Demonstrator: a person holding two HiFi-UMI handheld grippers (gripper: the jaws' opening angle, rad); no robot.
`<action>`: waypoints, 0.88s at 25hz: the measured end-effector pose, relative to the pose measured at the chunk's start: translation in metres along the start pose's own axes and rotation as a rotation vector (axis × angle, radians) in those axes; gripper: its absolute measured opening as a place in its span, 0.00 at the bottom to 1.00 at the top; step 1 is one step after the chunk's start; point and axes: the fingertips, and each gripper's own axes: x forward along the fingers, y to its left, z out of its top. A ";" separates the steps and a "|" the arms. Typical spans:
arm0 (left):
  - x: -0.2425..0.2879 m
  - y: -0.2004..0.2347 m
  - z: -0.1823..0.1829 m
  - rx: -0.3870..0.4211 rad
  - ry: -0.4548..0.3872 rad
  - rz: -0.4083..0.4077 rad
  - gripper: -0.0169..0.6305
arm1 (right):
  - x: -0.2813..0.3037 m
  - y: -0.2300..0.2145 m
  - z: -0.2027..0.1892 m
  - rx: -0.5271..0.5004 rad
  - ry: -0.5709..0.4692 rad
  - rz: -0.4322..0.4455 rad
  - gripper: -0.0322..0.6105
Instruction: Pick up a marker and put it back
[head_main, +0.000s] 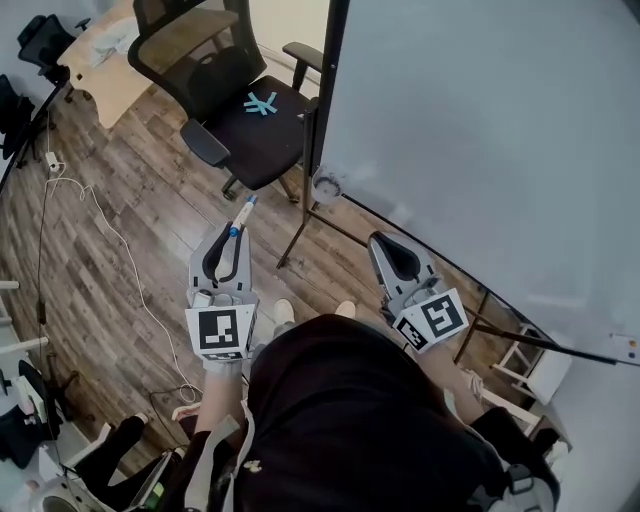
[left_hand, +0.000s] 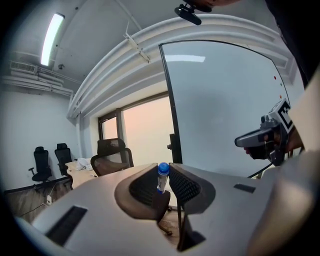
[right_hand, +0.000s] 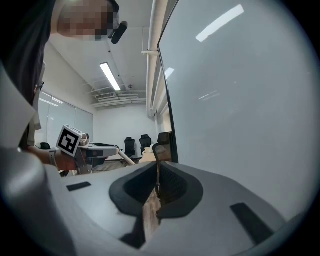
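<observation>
Jaws of the left gripper (left_hand: 165, 171) clamp a white marker with a blue cap (left_hand: 162, 179) between them, while those of the right gripper (right_hand: 157, 170) rest together, empty.

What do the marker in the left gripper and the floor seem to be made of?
The marker: probably plastic, a smooth white barrel with a glossy blue cap. The floor: wood or wood-look laminate, matte; plank seams and grain show.

There's the marker (head_main: 243, 213), a slim white barrel with a blue end, pinched near its lower part between the closed jaws of the left gripper (head_main: 231, 240), its blue end poking out past the jaw tips, pointing forward and away from the person, held in the air.
</observation>
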 end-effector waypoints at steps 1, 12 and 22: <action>0.004 -0.003 0.001 0.002 -0.003 -0.013 0.14 | -0.003 -0.003 0.000 0.001 -0.001 -0.014 0.09; 0.043 -0.042 0.018 0.033 -0.042 -0.159 0.14 | -0.043 -0.033 -0.003 0.023 -0.022 -0.171 0.09; 0.070 -0.078 0.022 0.048 -0.056 -0.284 0.14 | -0.085 -0.046 -0.011 0.049 -0.029 -0.321 0.09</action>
